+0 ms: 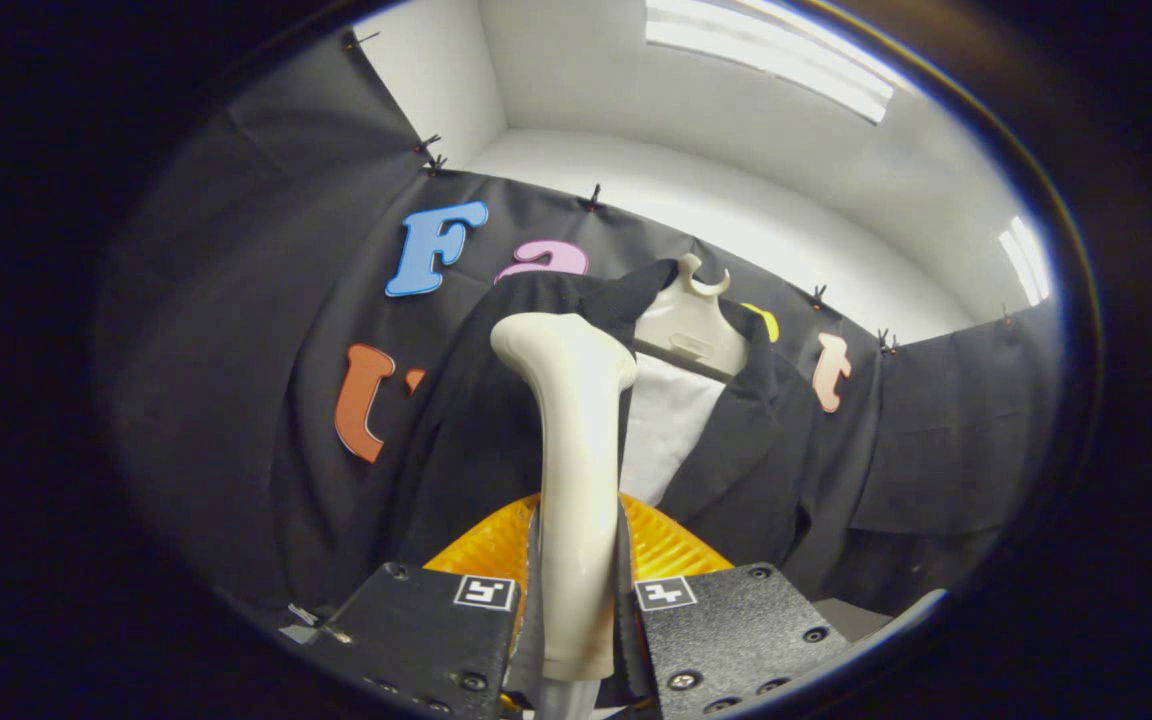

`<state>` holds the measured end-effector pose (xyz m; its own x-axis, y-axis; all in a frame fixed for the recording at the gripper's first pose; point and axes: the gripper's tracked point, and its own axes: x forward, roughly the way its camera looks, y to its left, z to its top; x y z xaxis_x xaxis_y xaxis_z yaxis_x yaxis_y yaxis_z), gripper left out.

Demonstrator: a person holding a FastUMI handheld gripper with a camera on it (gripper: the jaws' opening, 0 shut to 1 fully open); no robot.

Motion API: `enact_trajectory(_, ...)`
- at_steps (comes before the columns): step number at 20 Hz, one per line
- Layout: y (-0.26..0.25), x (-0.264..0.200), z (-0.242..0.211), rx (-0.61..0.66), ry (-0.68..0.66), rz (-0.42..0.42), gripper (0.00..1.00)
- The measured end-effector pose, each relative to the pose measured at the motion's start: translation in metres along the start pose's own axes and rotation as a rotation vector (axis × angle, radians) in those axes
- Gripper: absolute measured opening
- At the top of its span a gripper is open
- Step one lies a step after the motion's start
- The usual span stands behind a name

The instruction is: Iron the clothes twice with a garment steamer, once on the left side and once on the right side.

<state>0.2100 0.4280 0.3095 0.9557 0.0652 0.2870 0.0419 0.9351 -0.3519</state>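
steamer (576, 480) clamped between jaws, jacket (476, 440) beyond

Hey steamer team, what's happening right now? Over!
Gripper shut on steamer. Steamer head up by dark jacket on hanger. Nothing between them.

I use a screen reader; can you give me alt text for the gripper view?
The gripper is shut on a cream garment steamer, its head raised against a dark jacket on a pale hanger just beyond the fingers. Black cloth hangs behind.
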Motion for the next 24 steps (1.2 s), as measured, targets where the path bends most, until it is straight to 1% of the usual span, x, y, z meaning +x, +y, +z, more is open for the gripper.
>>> enact_trajectory(10,0.013,-0.024,-0.053,-0.002,0.093,0.038,0.3)
enact_trajectory(13,0.019,-0.033,-0.071,0.004,0.129,0.061,0.3)
enact_trajectory(19,0.024,-0.046,-0.11,-0.016,0.19,0.068,0.3)
enact_trajectory(24,0.035,-0.059,-0.138,-0.029,0.225,0.101,0.3)
